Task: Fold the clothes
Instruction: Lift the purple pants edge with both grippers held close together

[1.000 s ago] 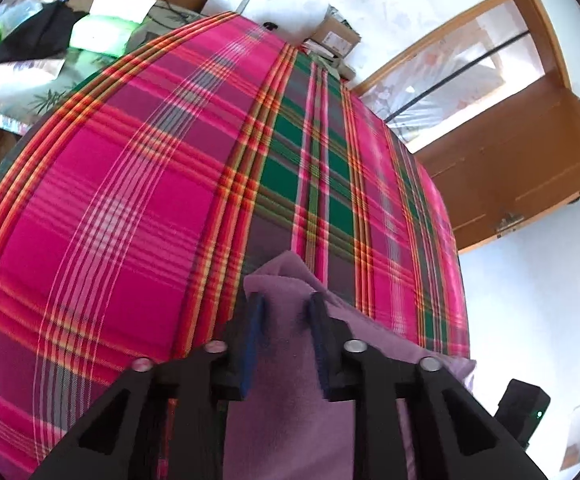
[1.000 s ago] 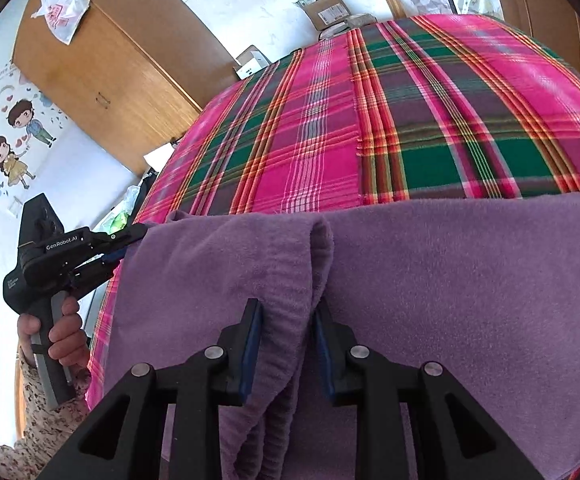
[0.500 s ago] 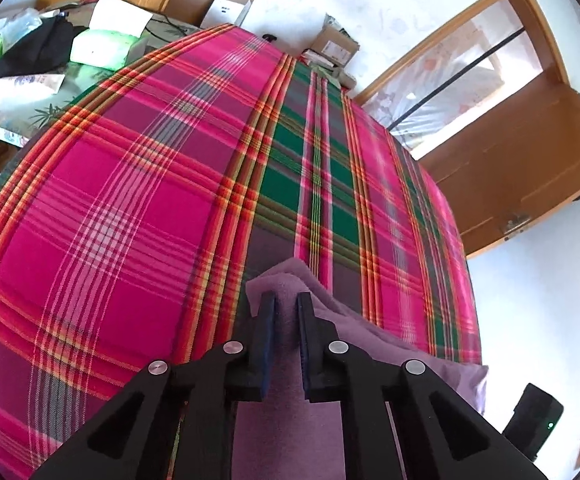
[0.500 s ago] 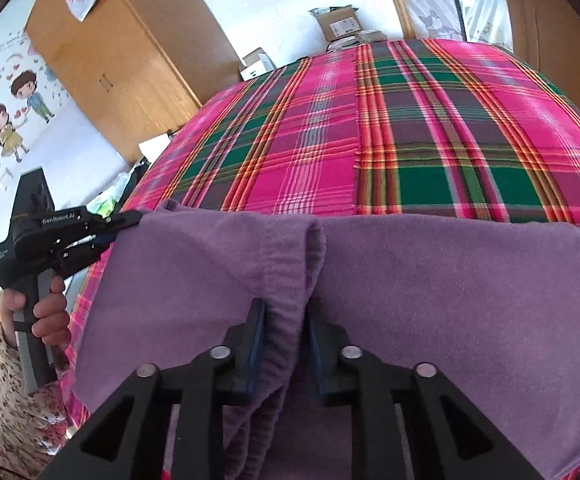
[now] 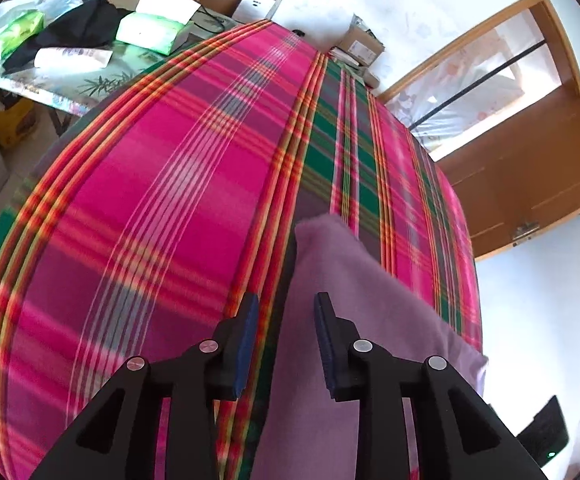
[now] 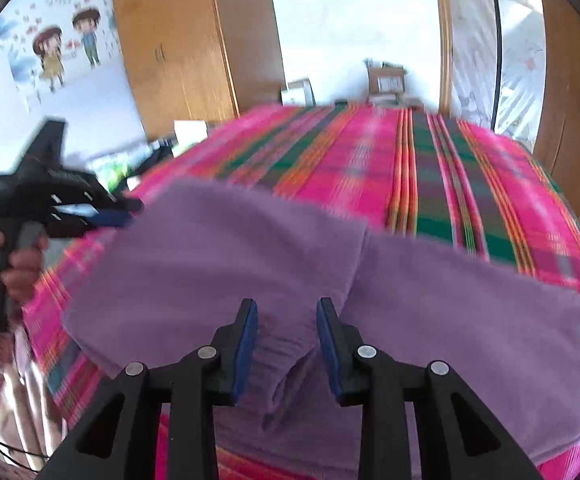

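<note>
A purple fleece garment (image 6: 250,248) lies spread on the bed's pink plaid cover (image 6: 370,152), with a fold ridge running toward me. My right gripper (image 6: 287,312) is open, its jaws apart just above the garment's near ribbed edge. In the left wrist view the garment's corner (image 5: 330,248) lies on the plaid cover (image 5: 150,200). My left gripper (image 5: 284,312) is open above that corner's edge, holding nothing. The left gripper also shows in the right wrist view (image 6: 126,210), held by a hand at the garment's left corner.
A side table (image 5: 70,80) with green packs, a black cloth and papers stands left of the bed. Wooden wardrobes (image 6: 190,48) and cardboard boxes (image 6: 386,78) stand at the far wall. A wooden door (image 5: 530,168) is on the right.
Both grippers were shut on the purple garment half a second ago; both have opened and let it go. The garment now lies flat on the bed, and both grippers have drawn back a little.
</note>
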Tool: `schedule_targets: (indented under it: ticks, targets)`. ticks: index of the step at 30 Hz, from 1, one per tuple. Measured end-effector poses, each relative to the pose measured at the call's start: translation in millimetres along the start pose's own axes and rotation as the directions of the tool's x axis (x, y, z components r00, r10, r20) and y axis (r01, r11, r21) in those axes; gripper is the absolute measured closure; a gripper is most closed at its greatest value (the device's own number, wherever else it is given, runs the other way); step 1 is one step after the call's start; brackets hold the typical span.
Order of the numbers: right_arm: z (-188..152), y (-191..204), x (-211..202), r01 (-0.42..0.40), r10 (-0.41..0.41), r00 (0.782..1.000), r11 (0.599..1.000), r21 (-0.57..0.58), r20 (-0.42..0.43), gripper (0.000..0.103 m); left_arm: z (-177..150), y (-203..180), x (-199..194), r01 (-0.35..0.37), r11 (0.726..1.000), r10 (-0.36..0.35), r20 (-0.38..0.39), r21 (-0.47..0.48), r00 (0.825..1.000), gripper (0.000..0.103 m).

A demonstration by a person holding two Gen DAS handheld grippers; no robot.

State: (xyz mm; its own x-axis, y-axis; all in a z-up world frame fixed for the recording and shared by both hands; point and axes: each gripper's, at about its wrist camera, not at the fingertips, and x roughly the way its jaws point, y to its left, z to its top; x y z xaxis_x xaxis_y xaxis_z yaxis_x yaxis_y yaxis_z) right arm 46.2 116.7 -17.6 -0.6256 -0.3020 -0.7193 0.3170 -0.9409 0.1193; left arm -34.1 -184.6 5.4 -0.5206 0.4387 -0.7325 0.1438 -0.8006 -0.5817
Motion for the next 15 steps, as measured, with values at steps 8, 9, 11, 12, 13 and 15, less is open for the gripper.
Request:
schedule_targets:
  ticks: [8, 9, 11, 12, 13, 15]
  targets:
    - [1.5, 0.0, -16.3, -0.023, 0.022, 0.999, 1.000, 0.019, 0.040, 0.068, -29.2, 11.4, -7.2, 0.015, 1.000, -0.016, -0.033, -0.021, 0.999, 0.070]
    - [1.9, 3.6, -19.5, -0.034, 0.034, 0.998, 0.999, 0.008, 0.054, 0.068, -31.6, 12.6, -7.7, 0.017, 1.000, -0.018, -0.037, -0.025, 0.999, 0.070]
    - [3.2, 10.5, -23.6, -0.058, 0.059, 0.995, 0.998, -0.012, 0.075, 0.068, -35.0, 14.1, -7.7, 0.030, 0.999, -0.032, -0.049, -0.036, 0.998, 0.070]
    - [4.0, 15.8, -23.5, -0.074, 0.076, 0.994, 0.997, -0.026, 0.080, 0.068, -36.5, 14.8, -7.7, 0.036, 0.999, -0.038, -0.055, -0.042, 0.998, 0.070]
    - [3.8, 22.2, -22.9, -0.090, 0.093, 0.992, 0.995, -0.042, 0.080, 0.068, -37.9, 15.3, -7.7, 0.040, 0.998, -0.043, -0.062, -0.047, 0.997, 0.070]
    - [3.5, 33.4, -18.8, -0.098, 0.103, 0.992, 0.993, -0.071, 0.070, 0.068, -42.0, 16.8, -6.3, 0.044, 0.998, -0.047, -0.072, -0.046, 0.996, 0.071]
